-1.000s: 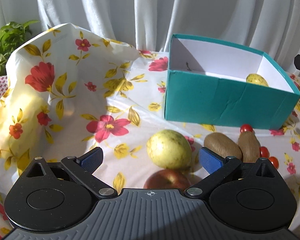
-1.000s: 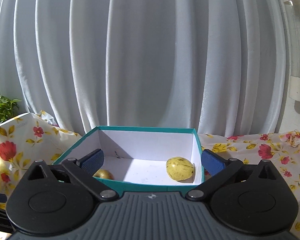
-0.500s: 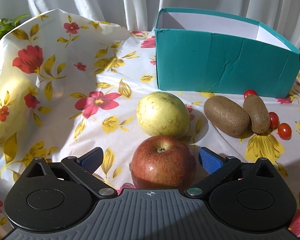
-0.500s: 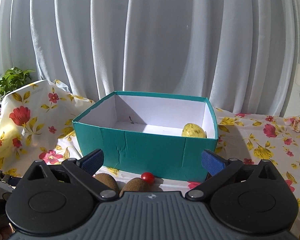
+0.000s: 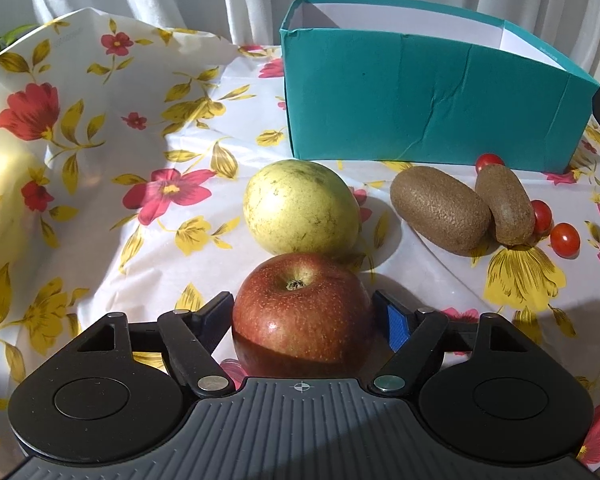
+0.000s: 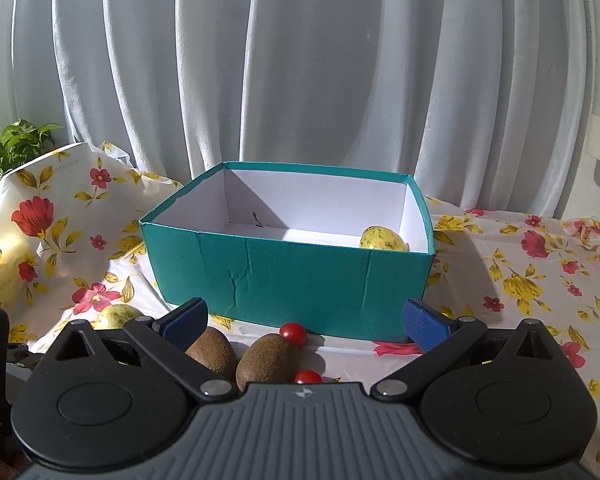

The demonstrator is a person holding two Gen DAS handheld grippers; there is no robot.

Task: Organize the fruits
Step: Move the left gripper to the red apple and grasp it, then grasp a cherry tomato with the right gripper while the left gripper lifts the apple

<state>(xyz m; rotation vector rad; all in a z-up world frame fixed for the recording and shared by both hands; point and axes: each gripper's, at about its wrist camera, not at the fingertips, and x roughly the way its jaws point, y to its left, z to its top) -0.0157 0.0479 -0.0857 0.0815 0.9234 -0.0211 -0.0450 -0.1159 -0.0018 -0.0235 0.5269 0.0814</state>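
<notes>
- A white plastic cloth printed with red and yellow flowers (image 5: 148, 216) covers the table and bunches up into a hump at the far left; a green leafy plant (image 6: 16, 148) shows behind that hump, and a white pleated curtain (image 6: 300, 72) hangs across the back.
- The left gripper (image 5: 302, 312) sits low at the near middle, its two black fingers (image 5: 212, 316) pressed against either side of a round red apple (image 5: 302, 316) with its stem end up; the apple rests on the cloth.
- Just beyond the apple, touching it or nearly so, lies a pale yellow-green speckled round fruit (image 5: 300, 206).
- A teal cardboard box with a white inside (image 5: 428, 100) stands further back, open at the top.
- To the right of the yellow-green fruit, two brown fuzzy kiwis (image 5: 440, 214) lie side by side, touching each other, near the box's front wall.
- Three small red cherry tomatoes (image 5: 564, 240) lie around the right kiwi: one behind it by the box, two at its right.
- The right gripper (image 6: 304, 320) hovers above the kiwis, facing the box; its blue-padded fingers (image 6: 424, 326) are spread wide with nothing between them.
- Inside the box, in its near right corner, sits another yellow speckled fruit (image 6: 382, 238).
</notes>
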